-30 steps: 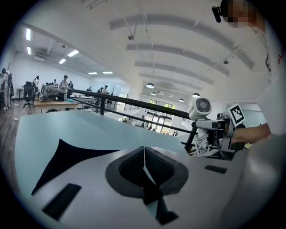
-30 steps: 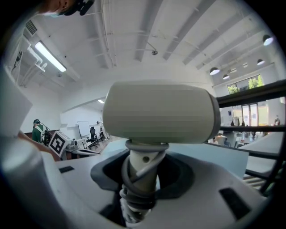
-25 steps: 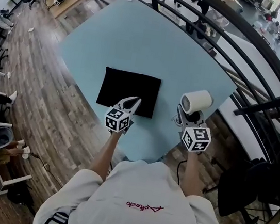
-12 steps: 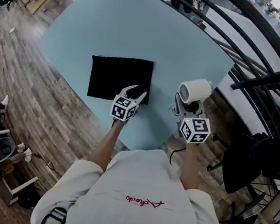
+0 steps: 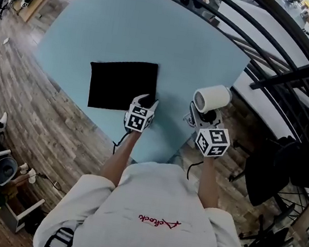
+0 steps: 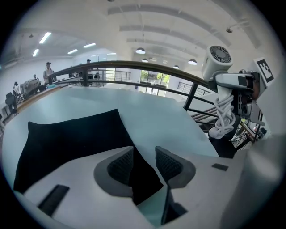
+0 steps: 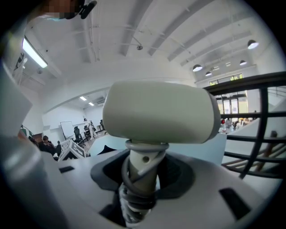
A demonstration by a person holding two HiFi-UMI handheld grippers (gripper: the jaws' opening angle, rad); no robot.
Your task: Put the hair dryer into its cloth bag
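Straddling bag (image 6: pixel 67 138) corner, left fingers (image 6: pixel 120 166) just opening | right fingers (image 7: pixel 177 178) clamp dryer (image 7: pixel 161 109) (cord coil (image 6: pixel 222 117): gripper views)

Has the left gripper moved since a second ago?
Yes: the left gripper has gone rightward over the cloth bag, to its near right corner; jaws have just been opening, that corner between them.

The table (image 5: pixel 129 24) was viewed steeply from overhead. Gripper views were taken close, along the jaws. The bag (image 5: pixel 120 83) and dryer (image 5: pixel 211 98) were shared by head and left views.
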